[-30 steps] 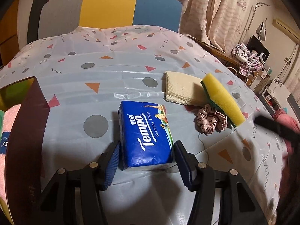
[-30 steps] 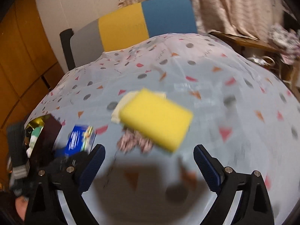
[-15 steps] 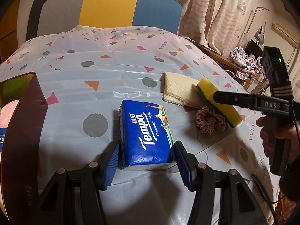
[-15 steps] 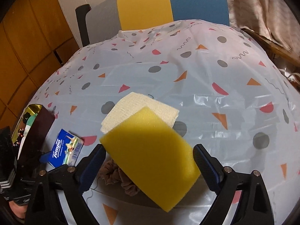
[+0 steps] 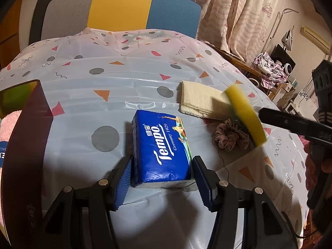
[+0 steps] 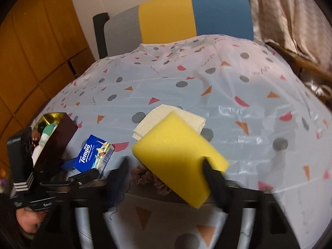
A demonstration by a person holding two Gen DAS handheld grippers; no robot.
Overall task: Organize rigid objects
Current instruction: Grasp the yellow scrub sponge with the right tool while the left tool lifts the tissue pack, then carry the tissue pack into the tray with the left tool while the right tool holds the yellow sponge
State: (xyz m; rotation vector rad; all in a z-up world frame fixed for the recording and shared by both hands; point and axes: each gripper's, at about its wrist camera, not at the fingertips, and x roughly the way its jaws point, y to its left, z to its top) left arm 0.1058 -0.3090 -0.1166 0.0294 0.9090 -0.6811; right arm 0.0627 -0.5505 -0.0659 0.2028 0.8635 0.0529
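A blue Tempo tissue pack (image 5: 164, 149) lies on the patterned tablecloth between the two blue pads of my left gripper (image 5: 161, 180), which stands open around its near end. It also shows in the right wrist view (image 6: 94, 155). My right gripper (image 6: 164, 172) is closing on a yellow sponge (image 6: 178, 157) with its fingers blurred; the right finger (image 6: 211, 176) presses the sponge's edge. In the left wrist view the sponge (image 5: 245, 116) is tilted up off the table.
A folded cream cloth (image 5: 201, 103) and a brown scrunchie (image 5: 230, 134) lie beside the sponge. A dark red box (image 5: 25, 145) with soft items stands at the left. A chair (image 5: 124, 10) stands behind the table. The right gripper's body (image 5: 300, 124) reaches in from the right.
My right gripper's fingers have closed in on the yellow sponge and tilted it up. My left gripper stays open around the tissue pack.
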